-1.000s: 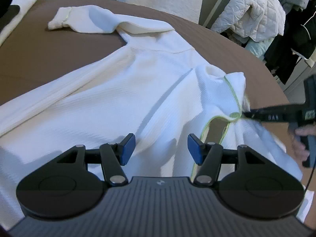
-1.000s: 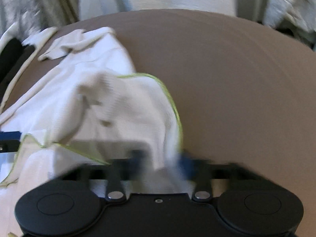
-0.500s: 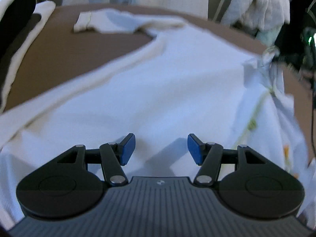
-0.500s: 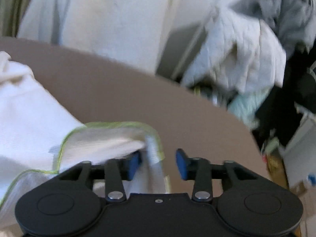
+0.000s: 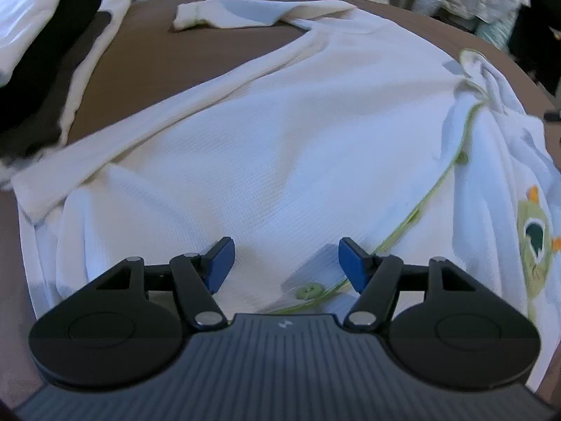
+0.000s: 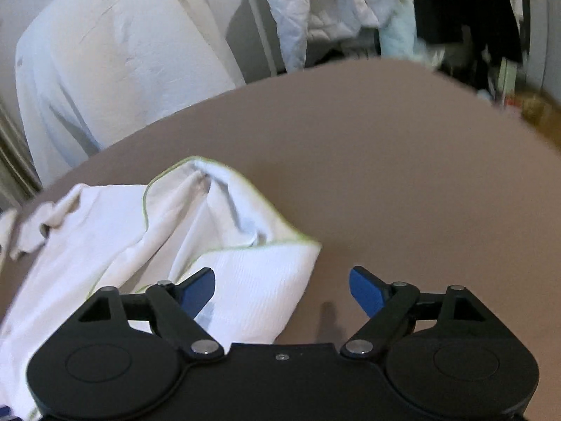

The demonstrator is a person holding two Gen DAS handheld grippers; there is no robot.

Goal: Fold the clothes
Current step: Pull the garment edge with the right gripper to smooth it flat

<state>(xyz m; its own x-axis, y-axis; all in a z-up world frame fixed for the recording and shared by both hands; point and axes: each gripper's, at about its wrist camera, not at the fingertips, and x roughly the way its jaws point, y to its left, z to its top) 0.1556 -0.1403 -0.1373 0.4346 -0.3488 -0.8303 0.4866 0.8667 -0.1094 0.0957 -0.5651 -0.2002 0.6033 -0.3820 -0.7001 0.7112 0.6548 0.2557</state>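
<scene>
— Starting close in: how do the jaws of the left gripper point(image 5: 285, 263) stand?

— Spread wide, nothing between the blue pads. They hover over the white garment point(image 5: 280, 147), pointing forward across its waffle-knit body; whether a pad brushes the cloth, I cannot tell. A green button point(image 5: 308, 290) sits just below the gap, on the green-piped edge.

— And the right gripper point(image 6: 282, 289)?

— Also wide apart, holding nothing. Its left pad sits above a folded corner of the same garment point(image 6: 245, 287); its right pad hangs over bare brown worktop point(image 6: 403, 182).

— Where does the garment lie?

— Spread flat on the worktop point(image 5: 210, 45). One sleeve point(image 5: 224, 14) stretches off at the far side. Toward the right edge there is a green embroidered patch point(image 5: 534, 231).

— Farther back?

— A dark item with white trim point(image 5: 42, 80) at the far left, and hanging pale clothes point(image 6: 115, 56) beyond the worktop.
</scene>
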